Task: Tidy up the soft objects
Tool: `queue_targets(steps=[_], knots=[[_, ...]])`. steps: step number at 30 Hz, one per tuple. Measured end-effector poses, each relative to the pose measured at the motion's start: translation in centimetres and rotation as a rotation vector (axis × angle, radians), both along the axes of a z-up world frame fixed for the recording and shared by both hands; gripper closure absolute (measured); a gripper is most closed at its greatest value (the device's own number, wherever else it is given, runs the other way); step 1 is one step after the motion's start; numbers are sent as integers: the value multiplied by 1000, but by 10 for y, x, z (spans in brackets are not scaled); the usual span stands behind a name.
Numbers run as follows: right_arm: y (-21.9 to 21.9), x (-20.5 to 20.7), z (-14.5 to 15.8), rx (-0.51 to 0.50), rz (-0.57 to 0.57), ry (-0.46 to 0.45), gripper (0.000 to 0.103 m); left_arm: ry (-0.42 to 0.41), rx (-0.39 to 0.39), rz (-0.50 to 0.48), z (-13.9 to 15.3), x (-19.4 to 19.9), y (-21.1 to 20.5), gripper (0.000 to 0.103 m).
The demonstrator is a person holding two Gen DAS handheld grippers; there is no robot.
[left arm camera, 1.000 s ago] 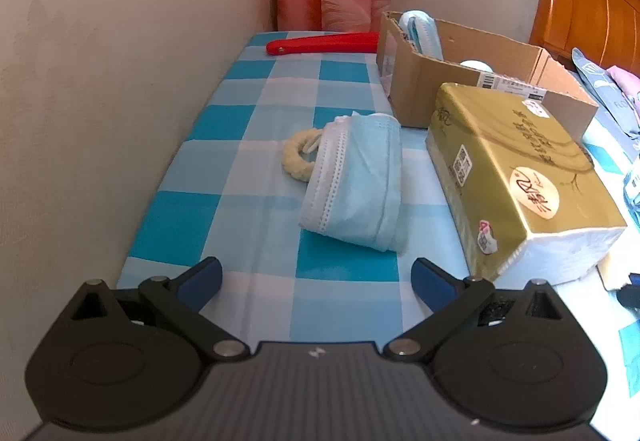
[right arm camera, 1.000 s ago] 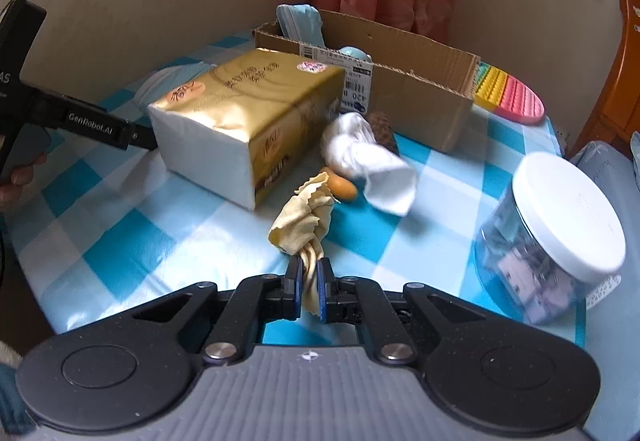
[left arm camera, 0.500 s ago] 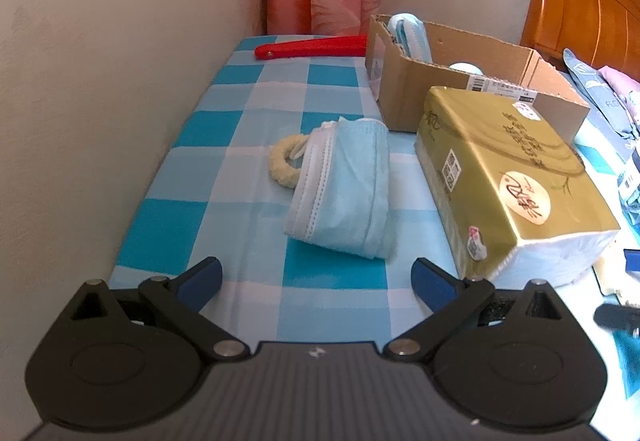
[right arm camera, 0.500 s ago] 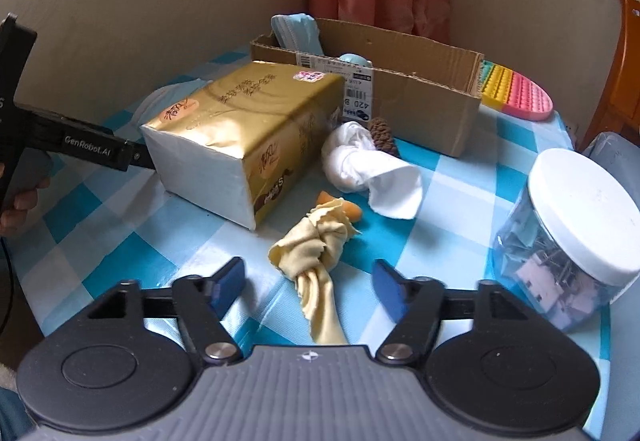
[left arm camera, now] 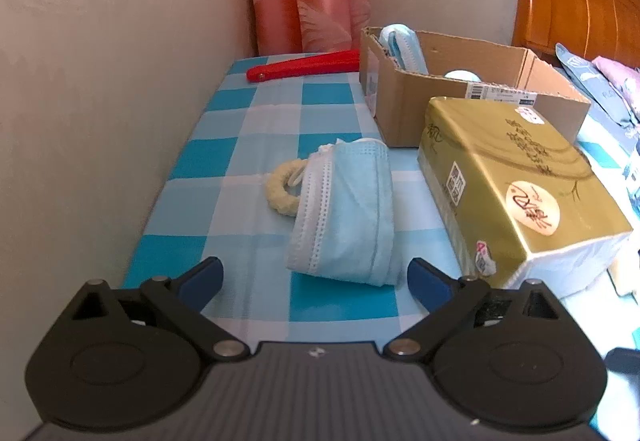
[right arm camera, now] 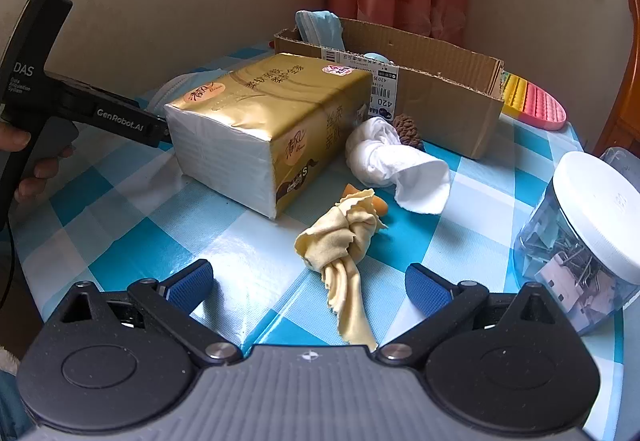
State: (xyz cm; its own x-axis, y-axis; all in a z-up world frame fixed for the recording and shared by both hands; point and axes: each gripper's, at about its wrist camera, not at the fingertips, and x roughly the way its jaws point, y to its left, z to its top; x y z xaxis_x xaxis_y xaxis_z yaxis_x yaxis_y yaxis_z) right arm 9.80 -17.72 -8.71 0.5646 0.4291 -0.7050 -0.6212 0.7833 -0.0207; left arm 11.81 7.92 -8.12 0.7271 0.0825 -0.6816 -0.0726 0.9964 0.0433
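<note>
The black handle of the left gripper (right arm camera: 158, 129) carries white lettering, "DAS" on its upright part and "GenRobot.AI" along the bar, and a person's fingers (right arm camera: 36, 169) curl round it at the edge of the right wrist view. The gold pack of tissues (right arm camera: 260, 121) lying on the blue-and-white checked tablecloth (right arm camera: 132, 241) bears Chinese characters, a round cream seal on top and a small "S" low on its end face; I cannot read the characters reliably. Behind it stands an open cardboard box (right arm camera: 440, 97) with a white shipping label showing a barcode and "420" — inside it a blue face mask (right arm camera: 318, 25) leans against the far corner and something pale blue and rounded lies lower down, too hidden to name. At the right a clear jar (right arm camera: 580, 241) with a white lid holds binder clips. The right gripper (right arm camera: 308, 287) has just been opening and its jaws now stand spread wide; the knotted yellow cloth (right arm camera: 340, 241) lies on the tablecloth between them, touched by neither pad. Beyond it lie a knotted white cloth (right arm camera: 384, 157) and a pine cone (right arm camera: 408, 129). The left gripper's jaws are spread too, empty, with another blue face mask (left arm camera: 348, 213) just ahead of them, overlapping a cream hair tie (left arm camera: 280, 189).
</note>
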Motion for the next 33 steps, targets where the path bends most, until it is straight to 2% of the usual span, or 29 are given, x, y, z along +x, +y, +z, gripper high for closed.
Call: queue_targets(steps=[7,12,14,18,21,23,33], knots=[[0,0,0,0,-1,0,0,-23,25,52,5,-4,10,6],[0,-1,0,3,-2,-5,0,-44,1,45,9,-3,12,13],[0,-1,0,2,-3,-4,0,-44,-1,33,8,0,11,20],[0,-2,0,3,-4,-5,0,-55,-24,18,7,7,10,23],[-1,-2,0,5,-4,-8,0,-60,-52,15,7,11,13,33],[-1,-2,0,4,-5,-7,0,-52,-73,15,6,13,15,48],[9,9,1,-12,0,7,1,-41,-74,27,4,21,12,44]])
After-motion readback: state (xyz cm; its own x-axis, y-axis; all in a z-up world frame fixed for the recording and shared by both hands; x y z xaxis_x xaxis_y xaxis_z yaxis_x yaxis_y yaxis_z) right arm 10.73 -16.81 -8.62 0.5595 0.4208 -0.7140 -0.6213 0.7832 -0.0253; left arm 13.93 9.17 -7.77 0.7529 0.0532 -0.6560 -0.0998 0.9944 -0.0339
